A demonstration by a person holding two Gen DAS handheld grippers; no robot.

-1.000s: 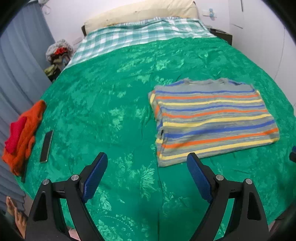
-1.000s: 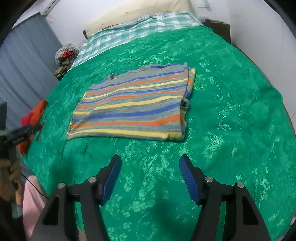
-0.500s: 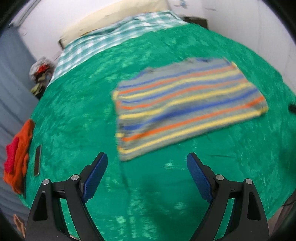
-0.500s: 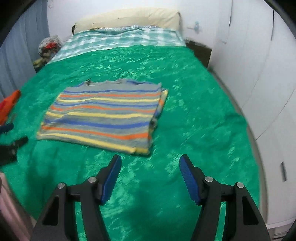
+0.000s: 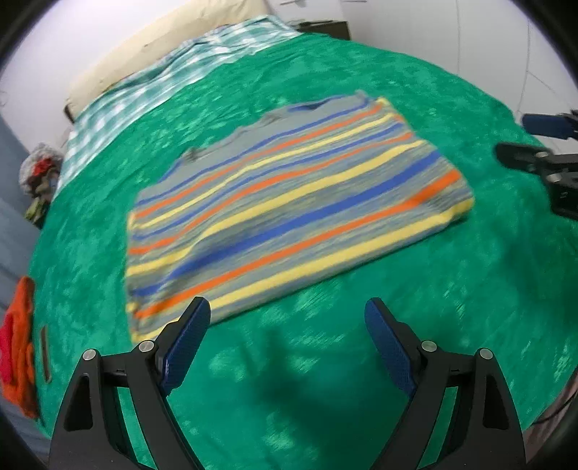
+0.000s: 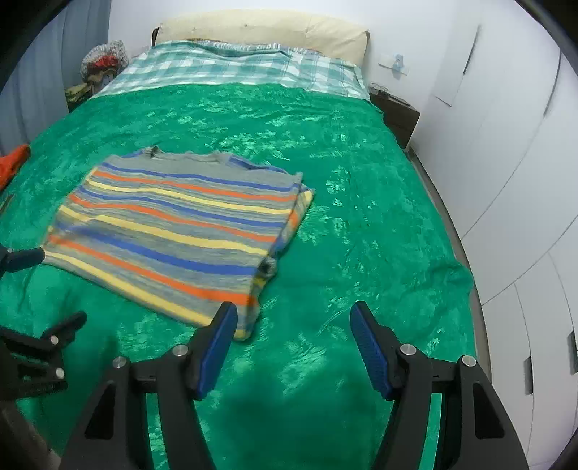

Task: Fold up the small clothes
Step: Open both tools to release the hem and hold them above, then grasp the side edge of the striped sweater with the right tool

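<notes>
A green bedspread (image 6: 361, 202) covers the bed, with a checked sheet (image 6: 231, 68) and cream pillow (image 6: 260, 32) at its head, white wardrobe doors (image 6: 505, 152) alongside

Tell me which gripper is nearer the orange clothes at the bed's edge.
Left. The left gripper hovers open at the striped shirt's near left corner, on the side where the orange clothes lie. The right gripper hovers open at the shirt's opposite corner, farther away.
</notes>
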